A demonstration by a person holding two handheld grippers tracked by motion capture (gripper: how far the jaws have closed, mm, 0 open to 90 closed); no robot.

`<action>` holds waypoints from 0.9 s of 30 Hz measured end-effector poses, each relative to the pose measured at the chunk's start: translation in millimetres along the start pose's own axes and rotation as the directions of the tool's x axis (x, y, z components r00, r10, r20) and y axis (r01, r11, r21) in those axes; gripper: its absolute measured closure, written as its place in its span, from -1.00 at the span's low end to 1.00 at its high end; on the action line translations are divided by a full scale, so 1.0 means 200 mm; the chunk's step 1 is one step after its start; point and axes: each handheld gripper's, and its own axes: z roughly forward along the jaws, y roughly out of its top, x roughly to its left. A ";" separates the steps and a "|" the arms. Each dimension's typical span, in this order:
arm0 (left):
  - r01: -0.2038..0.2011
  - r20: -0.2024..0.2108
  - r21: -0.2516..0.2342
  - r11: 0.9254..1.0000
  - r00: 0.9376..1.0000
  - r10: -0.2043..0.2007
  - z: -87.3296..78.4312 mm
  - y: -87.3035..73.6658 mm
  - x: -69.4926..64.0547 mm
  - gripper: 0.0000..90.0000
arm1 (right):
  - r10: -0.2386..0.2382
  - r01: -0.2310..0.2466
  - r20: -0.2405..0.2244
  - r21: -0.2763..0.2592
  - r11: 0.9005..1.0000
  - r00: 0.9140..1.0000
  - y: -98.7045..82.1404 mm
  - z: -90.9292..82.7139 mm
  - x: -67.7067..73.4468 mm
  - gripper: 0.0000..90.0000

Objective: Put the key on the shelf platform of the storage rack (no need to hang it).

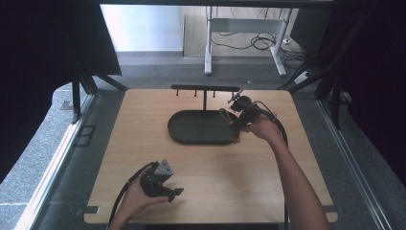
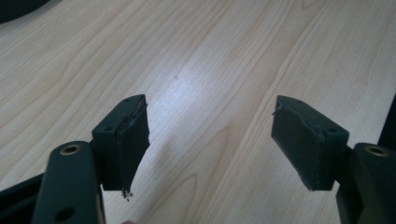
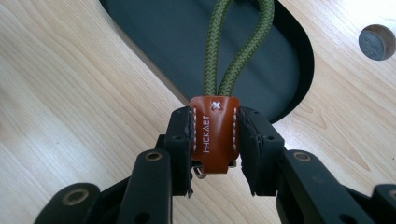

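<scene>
A keychain with an orange-brown leather tab [image 3: 214, 135] and an olive-green cord loop [image 3: 238, 51] is pinched between the pads of my right gripper [image 3: 215, 140], which is shut on the tab. The loop reaches out over the dark oval tray [image 3: 187, 42]. In the high view my right gripper [image 1: 238, 123] hovers at the right end of the tray [image 1: 191, 129], with the green loop [image 1: 225, 115] just visible. My left gripper [image 1: 173, 193] rests low near the table's front edge, pointing right. Its jaws stand wide apart over bare wood, so the left gripper [image 2: 210, 140] is open and holds nothing.
A black rack with a crossbar and small hooks [image 1: 205, 89] rises from the tray's far side. A round hole [image 3: 377, 42] lies in the tabletop beyond the tray. Dark frame posts flank the table; a white desk frame [image 1: 244, 28] stands on the floor behind.
</scene>
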 end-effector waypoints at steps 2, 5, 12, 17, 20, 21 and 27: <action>-0.006 -0.001 0.004 1.000 1.000 0.006 0.00 0.00 0.00 -0.37 | -0.002 0.002 -0.001 0.000 1.000 1.000 0.01 0.00 0.00 0.49; -0.010 0.000 0.006 1.000 1.000 0.010 0.00 0.00 0.00 -0.37 | -0.001 0.001 -0.001 -0.001 1.000 1.000 0.03 0.01 0.00 0.49; -0.007 0.000 0.004 1.000 1.000 0.007 0.00 0.00 0.00 -0.37 | -0.007 0.007 -0.002 -0.001 1.000 1.000 0.07 0.02 0.01 0.49; -0.010 0.002 0.007 1.000 1.000 0.010 -0.01 0.00 0.01 -0.37 | -0.009 0.009 -0.006 -0.007 1.000 1.000 0.09 0.03 0.01 0.49; -0.010 0.002 0.007 1.000 1.000 0.010 -0.01 0.00 0.01 -0.37 | -0.007 0.007 -0.008 -0.001 1.000 1.000 0.10 0.04 0.01 0.49; -0.009 0.002 0.007 1.000 1.000 0.009 -0.01 0.00 0.01 -0.37 | -0.010 0.010 -0.007 -0.002 1.000 1.000 0.11 0.04 0.01 0.49; -0.010 0.003 0.001 1.000 1.000 0.010 -0.01 0.00 0.01 -0.37 | -0.020 0.020 -0.011 0.000 1.000 1.000 0.14 0.05 0.03 0.49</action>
